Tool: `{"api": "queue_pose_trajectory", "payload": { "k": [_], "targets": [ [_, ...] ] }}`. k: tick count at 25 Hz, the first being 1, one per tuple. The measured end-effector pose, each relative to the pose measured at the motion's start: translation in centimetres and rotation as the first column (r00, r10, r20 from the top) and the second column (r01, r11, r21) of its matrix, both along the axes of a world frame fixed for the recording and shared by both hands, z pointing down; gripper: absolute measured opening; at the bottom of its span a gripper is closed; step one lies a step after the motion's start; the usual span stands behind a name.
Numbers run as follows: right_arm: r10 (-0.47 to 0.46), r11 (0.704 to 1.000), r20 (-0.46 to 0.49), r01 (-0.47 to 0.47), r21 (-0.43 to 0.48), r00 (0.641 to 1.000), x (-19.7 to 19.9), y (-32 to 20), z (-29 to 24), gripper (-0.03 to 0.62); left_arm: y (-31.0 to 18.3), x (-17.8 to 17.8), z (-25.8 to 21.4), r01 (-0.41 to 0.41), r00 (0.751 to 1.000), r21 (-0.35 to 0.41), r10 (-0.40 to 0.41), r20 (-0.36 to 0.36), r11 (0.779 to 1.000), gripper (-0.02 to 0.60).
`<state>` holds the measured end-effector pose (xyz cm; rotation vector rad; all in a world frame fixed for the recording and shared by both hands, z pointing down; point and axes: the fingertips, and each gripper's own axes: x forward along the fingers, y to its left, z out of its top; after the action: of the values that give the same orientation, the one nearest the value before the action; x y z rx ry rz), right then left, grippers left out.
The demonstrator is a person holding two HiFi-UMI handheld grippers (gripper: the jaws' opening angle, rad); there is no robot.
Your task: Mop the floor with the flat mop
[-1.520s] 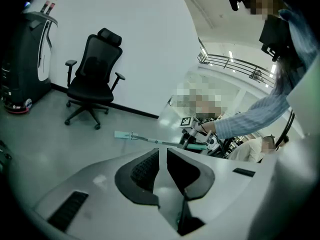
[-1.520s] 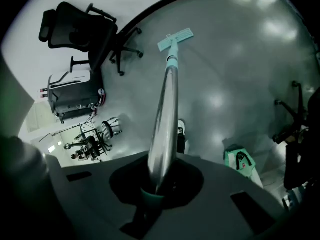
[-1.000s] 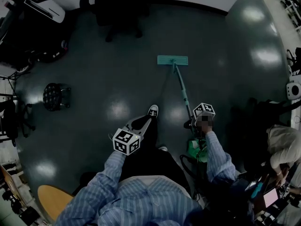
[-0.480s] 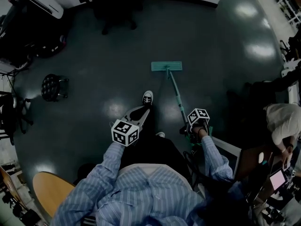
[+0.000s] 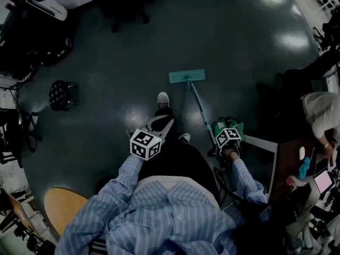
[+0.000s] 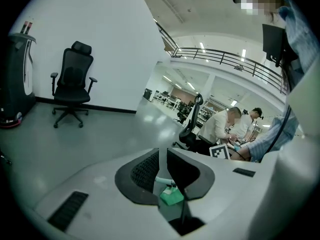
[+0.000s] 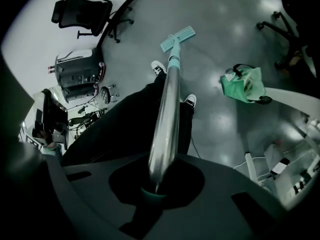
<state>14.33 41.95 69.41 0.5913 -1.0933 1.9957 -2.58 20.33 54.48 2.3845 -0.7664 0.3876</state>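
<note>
Person's kit: long-sleeved shirt (image 5: 159, 217), fine blue-and-white vertical stripes, sleeves down to the wrists. Trousers (image 5: 178, 163) plain, black or very dark. Sneakers (image 5: 163, 98): dark canvas uppers, white toe caps, white sole edges.

Left gripper (image 5: 162, 125): smooth pale grey moulded shell with dark rectangular slots sunk into it. The jaws are lined with dark ribbed pads (image 6: 145, 168). Right gripper (image 5: 215, 146): same shell shape with the same slots, reads much darker in its own view.

Left cube (image 5: 145, 144) and right cube (image 5: 228, 136): white faces, one black square marker per visible face.
</note>
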Motion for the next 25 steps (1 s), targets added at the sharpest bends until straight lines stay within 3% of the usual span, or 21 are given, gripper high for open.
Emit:
{"api": "queue_pose_trajectory", "payload": {
  "k": [9,17,25],
  "targets": [
    [-0.064,0.996,-0.012,0.064,-0.055,0.998,1.1,5.2,-3.3,0.02,-0.4,0.4,-0.3,-0.053,0.998,0.007,0.053,-0.014,0.999,0.052],
    [-0.039,0.997,0.038,0.042,-0.071,0.998,-1.1,4.0,-4.4,0.021,-2.5,-0.7,-1.1,-0.057,0.998,0.026,0.057,-0.028,0.998,0.052],
    [-0.046,0.996,0.025,0.048,-0.079,0.999,-1.1,3.6,-4.9,0.021,-4.9,-1.7,-1.7,-0.051,0.998,0.05,0.053,-0.044,0.997,0.052]
  ]
}}
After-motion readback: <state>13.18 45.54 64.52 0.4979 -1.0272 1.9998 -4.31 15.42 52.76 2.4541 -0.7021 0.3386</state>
